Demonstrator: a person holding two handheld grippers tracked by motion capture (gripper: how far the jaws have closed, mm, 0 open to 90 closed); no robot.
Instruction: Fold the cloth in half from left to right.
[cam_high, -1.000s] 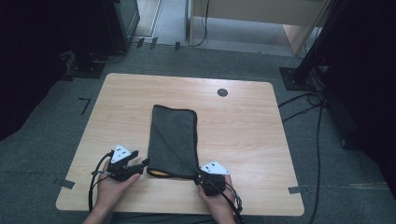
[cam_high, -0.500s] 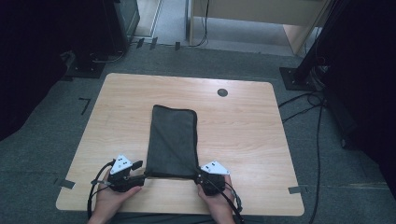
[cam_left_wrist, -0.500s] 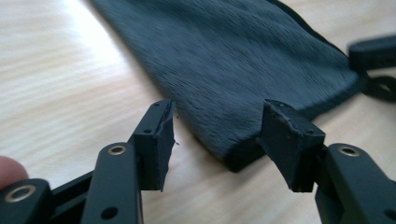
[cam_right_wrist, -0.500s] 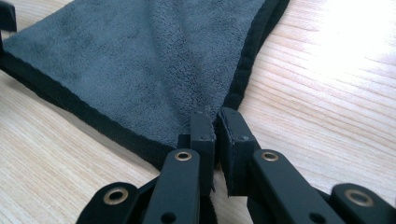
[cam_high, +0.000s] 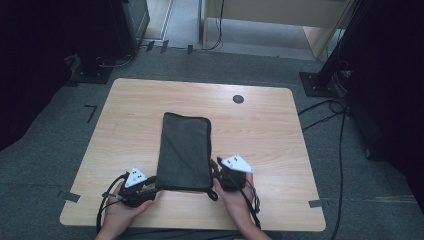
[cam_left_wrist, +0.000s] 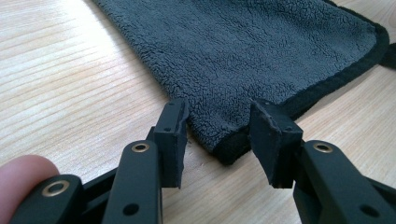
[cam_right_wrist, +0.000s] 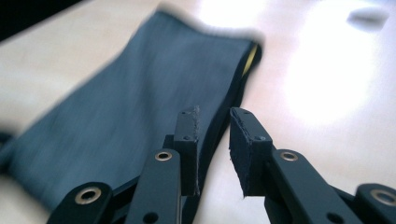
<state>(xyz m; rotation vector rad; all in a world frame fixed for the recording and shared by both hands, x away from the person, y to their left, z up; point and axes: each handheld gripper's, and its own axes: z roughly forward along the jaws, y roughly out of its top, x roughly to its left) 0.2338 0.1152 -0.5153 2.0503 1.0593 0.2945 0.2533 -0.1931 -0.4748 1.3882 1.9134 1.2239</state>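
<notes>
A dark grey folded towel (cam_high: 184, 150) lies lengthwise on the wooden table (cam_high: 270, 135). My left gripper (cam_high: 151, 184) is at its near left corner. In the left gripper view the black-hemmed corner of the towel (cam_left_wrist: 261, 42) sits between the jaws of the left gripper (cam_left_wrist: 219, 135); they have just been closing, but the pads stand clear of the cloth. My right gripper (cam_high: 216, 174) hovers at the near right corner. In the blurred right gripper view its jaws (cam_right_wrist: 214, 144) have just been opening and show a narrow empty gap, with the towel (cam_right_wrist: 140, 93) below and beyond them.
A small dark round hole (cam_high: 238, 99) marks the table's far side. Bare wood lies on both sides of the towel. Black stands (cam_high: 95, 70) and cables (cam_high: 340, 120) are on the grey floor around the table. A yellow strip (cam_right_wrist: 252, 58) peeks out at the towel's far corner.
A yellow strip at the towel's near edge a second ago is now covered. The right gripper has risen from the near right corner. The left gripper has barely moved.
</notes>
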